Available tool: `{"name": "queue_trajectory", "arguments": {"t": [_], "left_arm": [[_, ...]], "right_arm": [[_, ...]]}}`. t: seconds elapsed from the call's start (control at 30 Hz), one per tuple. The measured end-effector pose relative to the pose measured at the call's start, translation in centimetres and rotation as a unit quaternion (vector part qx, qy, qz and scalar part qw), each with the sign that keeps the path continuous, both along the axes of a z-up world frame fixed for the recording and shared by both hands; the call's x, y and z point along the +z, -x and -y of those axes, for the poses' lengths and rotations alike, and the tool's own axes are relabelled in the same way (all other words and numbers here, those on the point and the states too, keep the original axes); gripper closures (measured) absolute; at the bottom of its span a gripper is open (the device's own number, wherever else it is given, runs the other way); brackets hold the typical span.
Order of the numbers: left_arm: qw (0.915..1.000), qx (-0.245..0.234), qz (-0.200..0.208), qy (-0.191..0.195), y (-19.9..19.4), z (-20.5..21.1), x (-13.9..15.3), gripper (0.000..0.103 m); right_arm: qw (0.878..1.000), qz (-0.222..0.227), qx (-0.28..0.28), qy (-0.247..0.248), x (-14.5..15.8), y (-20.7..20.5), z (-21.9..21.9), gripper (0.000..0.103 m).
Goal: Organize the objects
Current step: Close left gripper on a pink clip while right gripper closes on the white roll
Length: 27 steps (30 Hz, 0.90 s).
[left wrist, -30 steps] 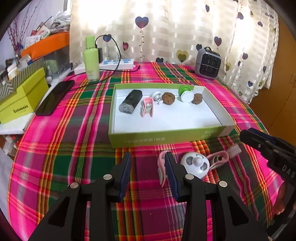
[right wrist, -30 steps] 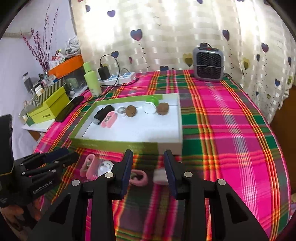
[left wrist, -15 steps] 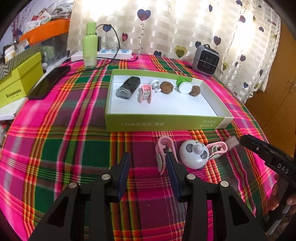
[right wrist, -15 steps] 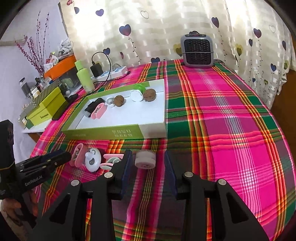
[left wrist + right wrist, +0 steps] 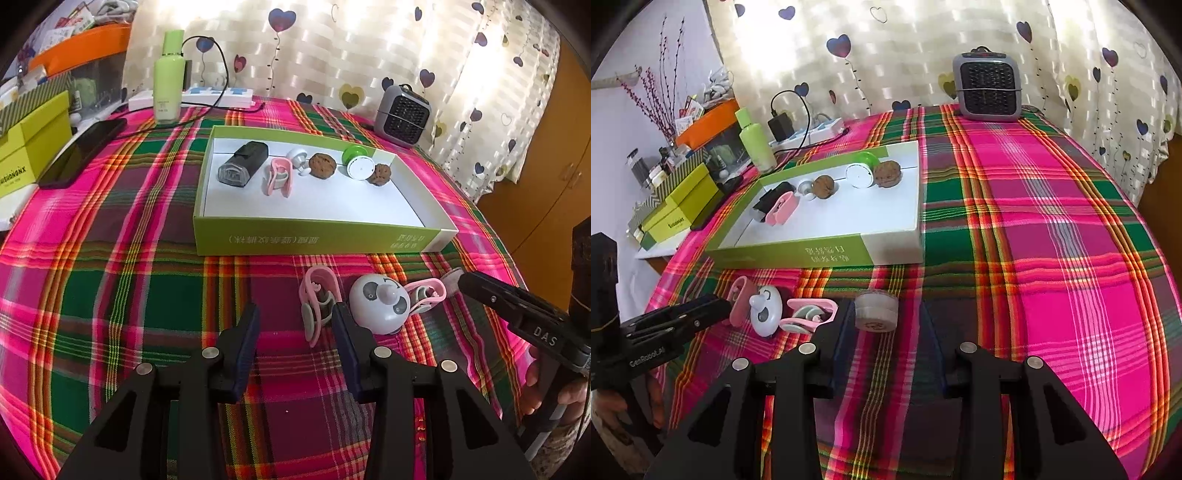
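Gathering the four loose pieces from the plaid tablecloth [image 5: 1052,206] into the green-walled tray [image 5: 321,240] looks like the job in hand, and the small translucent round pot [image 5: 876,310] is the piece nearest to being taken: it lies on the cloth in front of the tray's near wall, between the tips of the right gripper [image 5: 882,325], whose jaws stand moderately apart with neither pad visibly pressing on it. To do this well, I would settle the tips a little lower so the pads meet the pot's side wall at its middle, then close squarely, since a smooth round wall will likely squirt out of a glancing pinch. To its left on the cloth lie a pink clip [image 5: 809,315], a white round panda-faced gadget [image 5: 380,304] and a second pink clip [image 5: 317,299]. The left gripper [image 5: 293,328] is partly open and empty, with that second clip just beyond its right-hand pad rather than between the pads, so it probably needs shifting sideways before any closing. The tray already holds a black case, a pink clip, a white knob, two brown nuts and a green-and-white cap along its far side; its near half is bare, a sensible landing spot. Lift clear of the near wall before crossing.
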State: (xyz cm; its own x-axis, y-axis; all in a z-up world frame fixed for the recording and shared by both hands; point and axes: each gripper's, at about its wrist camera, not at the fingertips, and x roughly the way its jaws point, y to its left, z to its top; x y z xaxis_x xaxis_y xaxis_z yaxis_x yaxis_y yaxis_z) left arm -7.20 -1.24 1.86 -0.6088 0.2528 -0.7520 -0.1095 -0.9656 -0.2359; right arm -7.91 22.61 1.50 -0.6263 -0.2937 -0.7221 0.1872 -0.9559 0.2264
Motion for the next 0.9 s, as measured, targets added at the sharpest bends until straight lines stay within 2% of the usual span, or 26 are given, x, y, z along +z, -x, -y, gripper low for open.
{"name": "queue_trajectory", "arguments": {"t": [0.13,0.23,0.63,0.8,0.9], "left_arm": [[1.0,0.0,-0.001,-0.004,0.1,0.1,0.1,0.064],[1.0,-0.001,0.001,-0.003,0.1,0.1,0.0,0.064],[0.9998,-0.011,0.004,-0.014,0.2,-0.5,-0.1,0.064],[0.9998,-0.015,0.003,-0.012,0.4,-0.8,0.0,0.064],[0.9998,-0.013,0.009,-0.011,0.6,-1.0,-0.1,0.06]], "right_arm": [[1.0,0.003,0.006,0.0,-0.1,0.5,0.2,0.065],[1.0,0.005,0.009,-0.008,-0.3,0.9,0.5,0.059],[0.999,0.017,0.013,-0.033,-0.9,1.5,0.8,0.059],[0.999,0.017,0.013,-0.029,-0.9,1.5,0.7,0.059],[0.999,0.018,0.011,-0.03,-0.9,1.5,0.7,0.059]]}}
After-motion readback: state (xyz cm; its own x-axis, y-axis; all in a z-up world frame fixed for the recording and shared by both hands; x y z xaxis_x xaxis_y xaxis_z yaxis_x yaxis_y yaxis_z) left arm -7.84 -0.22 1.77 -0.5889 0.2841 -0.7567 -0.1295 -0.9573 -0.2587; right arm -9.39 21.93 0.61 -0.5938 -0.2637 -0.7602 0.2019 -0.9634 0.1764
